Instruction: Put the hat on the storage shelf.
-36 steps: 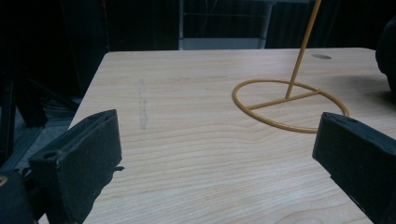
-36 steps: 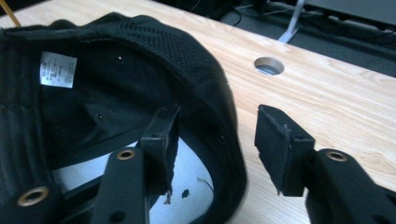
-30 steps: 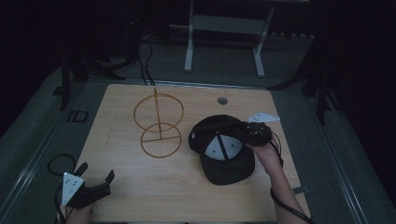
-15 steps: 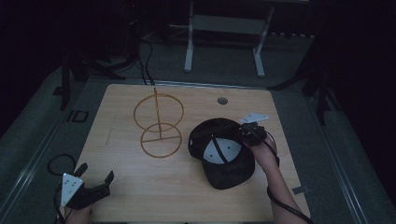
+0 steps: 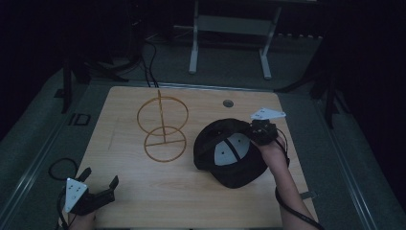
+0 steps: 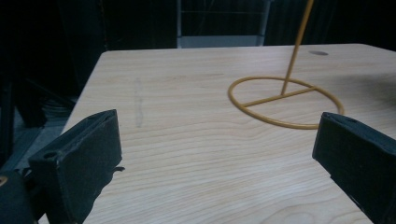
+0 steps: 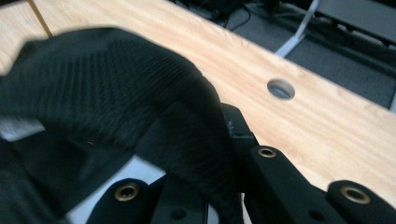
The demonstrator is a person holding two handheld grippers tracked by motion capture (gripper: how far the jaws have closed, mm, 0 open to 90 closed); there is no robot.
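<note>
Black cap (image 5: 230, 153) lay upside down on the right half of the wooden table (image 5: 143, 201), its pale inner lining facing up, brim toward the near edge. The right gripper (image 5: 253, 132) sat at the cap's far right rim; in the right gripper view the jaws were pinched tight on a fold of the mesh fabric (image 7: 201, 154), which bunched between them, so the hold was on the crown's edge and not on the brim. The gold wire stand (image 5: 162, 127), a ring base with an upright post and a hoop, stood just left of the cap, apart from it. The left gripper (image 5: 98, 189) rested at the near left corner, well away from both, its jaws spread wide with nothing between them. The step in hand looked like lifting the cap, probably to bring it to the stand. To do it well: raise slowly, since a thin pinch of soft mesh could slip or let the cap swing; keep the lift straight up until the brim clears the table; then carry left with the opening kept downward, high enough to pass over the hoop without knocking the light stand.
</note>
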